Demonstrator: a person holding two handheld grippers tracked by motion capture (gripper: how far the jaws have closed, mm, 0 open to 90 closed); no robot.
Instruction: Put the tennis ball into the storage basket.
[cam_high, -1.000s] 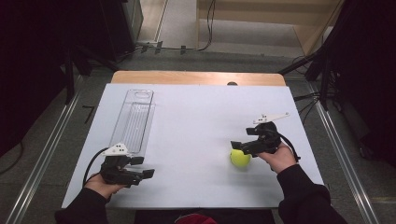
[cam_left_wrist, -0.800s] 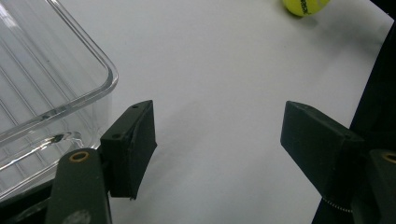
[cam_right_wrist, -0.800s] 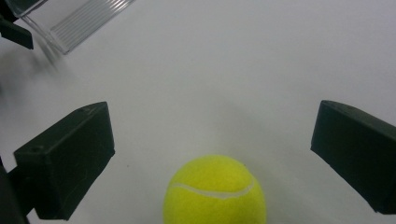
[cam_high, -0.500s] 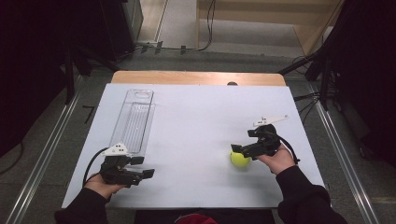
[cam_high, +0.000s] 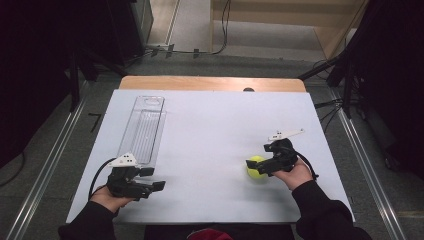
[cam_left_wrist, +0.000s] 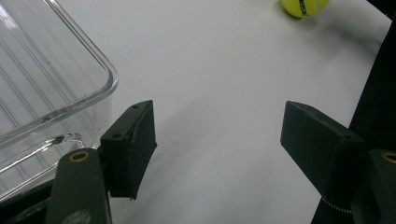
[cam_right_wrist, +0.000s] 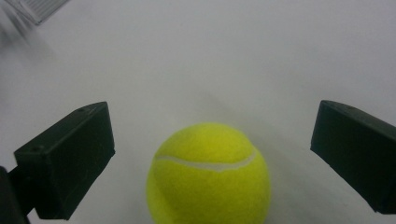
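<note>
Tennis ball, one only, bright yellow-green felt with a white seam (cam_right_wrist: 208, 175), lies on the white surface (cam_high: 210, 145) toward its near right part. It sits between the two black jaws of the right tool (cam_high: 257, 166), which have just been opening and now stand spread wide, with a gap on either side of the ball in the right gripper view, so neither pad presses on it. A person's right hand (cam_high: 292, 173) holds that tool, and a grey three-cornered plate rides on top of it.

At the near left, the left hand (cam_high: 111, 196) holds the left tool (cam_high: 153, 179) low over the surface; its two jaws are spread as well, with bare white surface between them. That makes two tools and two hands.

Just beyond the left tool lies one long clear plastic tray with a ribbed floor (cam_high: 142, 127), its near rounded corner close beside the tool's left jaw in the left gripper view. The same view shows the ball (cam_left_wrist: 303, 6) far off, with dark printed lettering on it too small to read.

Beyond the white surface, a strip of pale wooden tabletop (cam_high: 210, 83) shows at the far edge.
</note>
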